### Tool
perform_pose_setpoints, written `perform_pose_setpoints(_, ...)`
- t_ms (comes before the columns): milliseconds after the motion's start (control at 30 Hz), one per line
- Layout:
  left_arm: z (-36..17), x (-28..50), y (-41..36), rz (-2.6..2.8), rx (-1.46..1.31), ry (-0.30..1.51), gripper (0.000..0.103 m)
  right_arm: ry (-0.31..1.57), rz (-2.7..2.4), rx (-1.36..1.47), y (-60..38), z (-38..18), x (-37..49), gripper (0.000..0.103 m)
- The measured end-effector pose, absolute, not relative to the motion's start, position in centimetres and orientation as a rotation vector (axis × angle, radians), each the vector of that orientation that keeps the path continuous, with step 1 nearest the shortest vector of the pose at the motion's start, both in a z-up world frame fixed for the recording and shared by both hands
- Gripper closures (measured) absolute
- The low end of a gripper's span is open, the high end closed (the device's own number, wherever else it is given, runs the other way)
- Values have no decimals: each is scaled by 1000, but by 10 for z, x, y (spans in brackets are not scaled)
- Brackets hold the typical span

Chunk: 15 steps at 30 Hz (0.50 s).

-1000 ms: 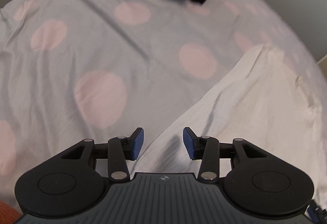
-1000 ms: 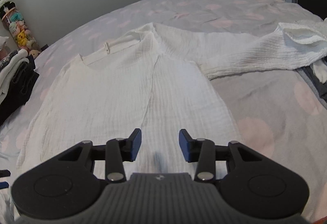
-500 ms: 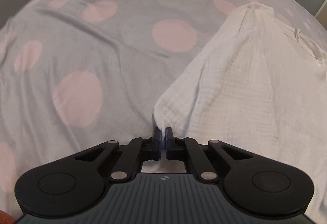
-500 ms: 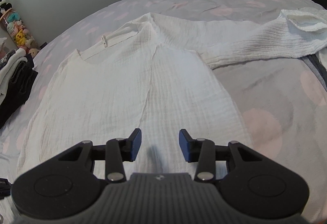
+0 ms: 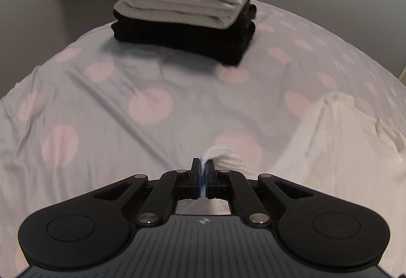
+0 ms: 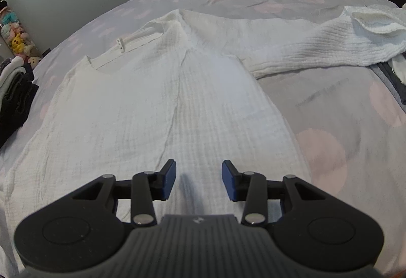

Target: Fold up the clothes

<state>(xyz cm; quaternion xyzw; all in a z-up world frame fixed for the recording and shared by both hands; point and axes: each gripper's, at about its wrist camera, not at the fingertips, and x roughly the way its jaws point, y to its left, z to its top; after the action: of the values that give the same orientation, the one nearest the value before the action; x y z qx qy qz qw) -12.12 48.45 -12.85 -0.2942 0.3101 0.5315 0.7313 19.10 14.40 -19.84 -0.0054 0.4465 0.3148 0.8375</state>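
A white crinkled top (image 6: 157, 105) lies spread flat on the bed, neckline away from me, one long sleeve (image 6: 317, 47) stretched out to the right. My left gripper (image 5: 203, 171) is shut on a corner of the white top (image 5: 223, 155), lifted off the sheet; the rest of the top (image 5: 337, 141) trails to the right. My right gripper (image 6: 198, 177) is open and empty, hovering just above the lower middle of the top.
The bed has a grey sheet with pink dots (image 5: 106, 110). A stack of folded clothes (image 5: 185, 14), black below, white and patterned above, sits at the far end; it also shows in the right wrist view (image 6: 15, 90). Plush toys (image 6: 17, 39) stand by the wall.
My left gripper closed on the top's corner, then lifted and swung left toward the folded stack. My right gripper stayed open and shifted slightly forward over the top.
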Motion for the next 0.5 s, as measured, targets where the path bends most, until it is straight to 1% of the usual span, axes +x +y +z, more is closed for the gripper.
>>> perform_pose_setpoints(233,-138,-137,545,1262,-617,645,100,930,642,-16,148,-203,193,59)
perform_pose_setpoints(433,-148,-157,577,1367,-581,543,100,934,633,-34,152,-205,194,59)
perform_pose_setpoints(500,-152,-155,583,1384,-569,533,100,933,632,-47,154,-206,193,56)
